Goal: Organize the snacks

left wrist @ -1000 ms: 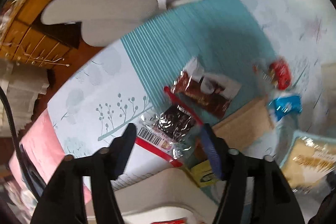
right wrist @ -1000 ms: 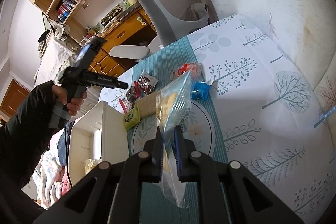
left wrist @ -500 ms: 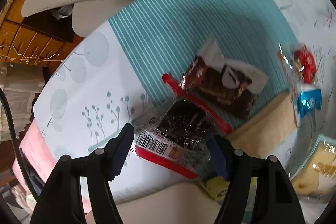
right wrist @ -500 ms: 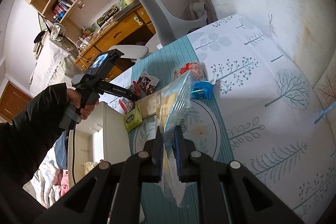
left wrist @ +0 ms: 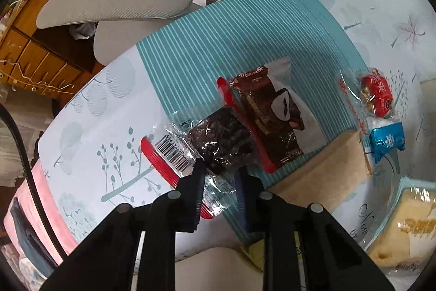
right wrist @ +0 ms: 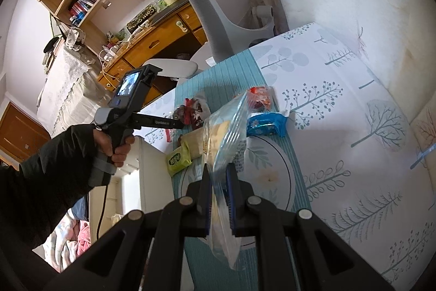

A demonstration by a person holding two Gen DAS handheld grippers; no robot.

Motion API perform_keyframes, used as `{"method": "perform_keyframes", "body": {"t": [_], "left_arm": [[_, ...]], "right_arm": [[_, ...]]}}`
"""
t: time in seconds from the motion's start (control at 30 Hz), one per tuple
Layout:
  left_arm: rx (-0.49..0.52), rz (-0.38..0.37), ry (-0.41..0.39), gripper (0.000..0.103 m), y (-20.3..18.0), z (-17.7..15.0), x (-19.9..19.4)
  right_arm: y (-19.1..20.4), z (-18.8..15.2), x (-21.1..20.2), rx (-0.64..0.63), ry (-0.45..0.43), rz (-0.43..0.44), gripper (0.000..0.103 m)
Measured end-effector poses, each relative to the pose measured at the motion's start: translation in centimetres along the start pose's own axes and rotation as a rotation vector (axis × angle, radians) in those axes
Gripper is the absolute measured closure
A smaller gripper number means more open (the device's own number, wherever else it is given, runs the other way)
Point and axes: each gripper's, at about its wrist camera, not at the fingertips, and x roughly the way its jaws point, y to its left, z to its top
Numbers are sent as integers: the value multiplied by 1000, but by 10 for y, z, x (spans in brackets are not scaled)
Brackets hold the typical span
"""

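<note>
The left tool (left wrist: 219,171) has just been closing and now pinches the clear packet of dark snack with a red strip and barcode (left wrist: 215,143), near the surface's chair-side edge. The right tool (right wrist: 218,176) is clamped on a transparent bag of pale yellow pastry (right wrist: 226,132), lifted over the round white plate (right wrist: 275,176).

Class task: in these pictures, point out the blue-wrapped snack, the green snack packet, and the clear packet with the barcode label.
blue-wrapped snack (right wrist: 266,124), right wrist view, middle of the wrapper.
green snack packet (right wrist: 178,158), right wrist view, printed front face.
clear packet with the barcode label (left wrist: 222,139), left wrist view, dark contents.
</note>
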Motion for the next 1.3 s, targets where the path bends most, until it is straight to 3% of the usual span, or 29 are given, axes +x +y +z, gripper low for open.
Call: {"method": "perform_keyframes", "body": {"t": [0.23,0.73,0.87,0.97,1.03,1.1,1.17,1.23,1.3], "left_arm": [[-90,-72,-98,97,21,-11,-19],[-171,-162,-251,102,39,-28,-97],[-203,-171,-234,102,39,-32,-107],[-272,-211,-201,95,46,-31,-105],[-322,-206,-177,81,48,-29,-100],[-366,-189,-132,79,49,-24,-92],[-395,-189,-101,70,49,-19,-83],[-412,-165,-67,50,48,-12,-74],[-409,-132,-35,46,44,-6,-65]], "right_arm": [[10,-3,-6,-20,-8,6,94],[28,-12,-30,-64,-53,28,94],[33,-15,-38,-81,-74,38,94],[36,-17,-43,-100,-79,36,94],[38,-17,-45,-115,-79,33,94],[38,-17,-45,-127,-77,34,94],[37,-17,-45,-136,-74,40,94],[37,-15,-45,-148,-70,44,94],[37,-13,-45,-162,-65,50,94]]}}
